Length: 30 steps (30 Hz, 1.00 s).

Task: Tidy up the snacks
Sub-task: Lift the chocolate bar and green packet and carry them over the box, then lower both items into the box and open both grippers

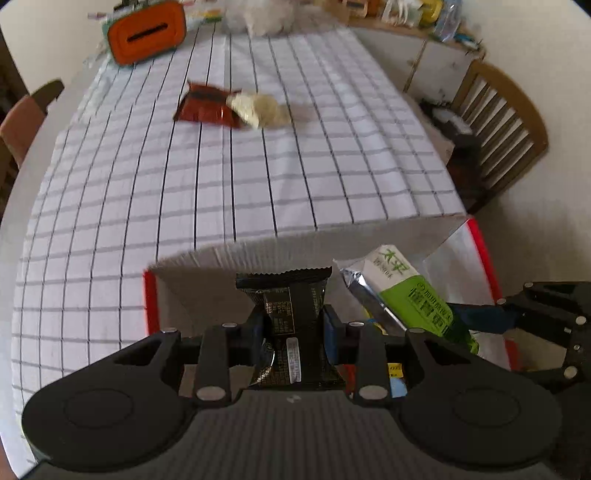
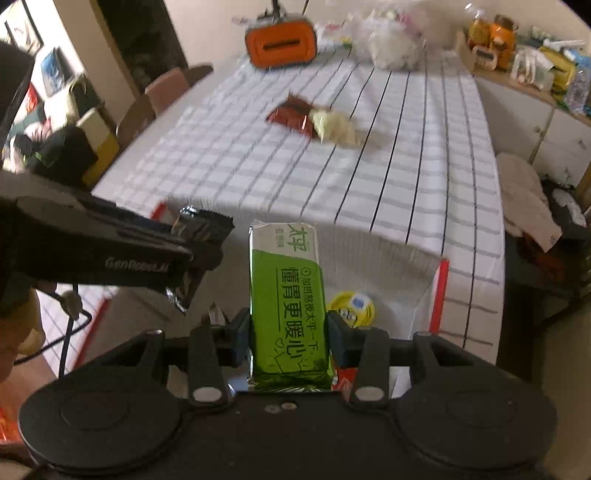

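Taking the cardboard box (image 1: 476, 240) at the near edge of the counter (image 1: 221, 177) as the landmark, and reading from the left: the left gripper (image 1: 293, 326) hangs over the box's left half with its jaws pinching a black snack packet (image 1: 286, 306), which stands upright between the fingers with its crimped top edge just above the box's far wall. In the right wrist view the same gripper (image 2: 195, 240) comes in from the left over the box's left rim, the dark packet (image 2: 207, 227) and its silvery lower edge showing in its grip. Just to the right of it, still over the box, the right gripper (image 2: 288, 332) has its jaws pressed against the sides of a green and white snack packet (image 2: 286, 295), held upright with its white end away from the camera; in the left wrist view this packet (image 1: 402, 288) leans over the box's right half. Below it, on the box floor toward the right wall, lies a small round yellow item (image 2: 352, 302). Well beyond the box, near the middle of the checked cloth, a red snack packet (image 1: 205, 105) and a pale yellowish bag (image 1: 260, 109) lie touching each other, the red one on the left. At the far end of the counter from the box stands an orange tissue box (image 1: 147, 33), with a white plastic bag (image 2: 393, 48) to its right.
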Each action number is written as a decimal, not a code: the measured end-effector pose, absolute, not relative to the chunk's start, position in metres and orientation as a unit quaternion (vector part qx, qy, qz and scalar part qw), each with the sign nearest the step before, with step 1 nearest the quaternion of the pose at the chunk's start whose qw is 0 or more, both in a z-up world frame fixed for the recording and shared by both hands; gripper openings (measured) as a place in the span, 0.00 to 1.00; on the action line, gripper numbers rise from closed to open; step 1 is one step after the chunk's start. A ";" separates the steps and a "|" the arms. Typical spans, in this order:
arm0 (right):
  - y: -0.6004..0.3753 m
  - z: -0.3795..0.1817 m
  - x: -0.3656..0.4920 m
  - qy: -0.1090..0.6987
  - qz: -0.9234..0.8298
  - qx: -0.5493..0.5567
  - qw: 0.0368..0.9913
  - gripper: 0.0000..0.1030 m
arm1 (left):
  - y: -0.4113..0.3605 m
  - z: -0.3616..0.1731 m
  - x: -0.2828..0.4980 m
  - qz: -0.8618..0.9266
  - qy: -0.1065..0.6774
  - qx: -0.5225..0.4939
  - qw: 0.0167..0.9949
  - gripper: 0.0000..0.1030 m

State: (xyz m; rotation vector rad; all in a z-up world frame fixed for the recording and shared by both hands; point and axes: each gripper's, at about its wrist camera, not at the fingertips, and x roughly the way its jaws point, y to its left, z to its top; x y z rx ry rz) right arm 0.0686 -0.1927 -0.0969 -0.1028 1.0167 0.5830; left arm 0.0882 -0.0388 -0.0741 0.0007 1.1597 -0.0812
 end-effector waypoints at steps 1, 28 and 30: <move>-0.192 -0.102 0.070 0.485 0.277 -0.051 0.828 0.40 | -0.040 -0.078 0.089 -0.036 0.552 0.000 0.833 0.30; -0.185 -0.146 0.096 0.561 0.300 -0.071 0.769 0.41 | -0.042 -0.139 0.109 0.016 0.634 -0.024 0.773 0.40; -0.185 -0.145 0.096 0.559 0.305 -0.073 0.768 0.43 | -0.042 -0.138 0.108 0.018 0.633 -0.023 0.774 0.48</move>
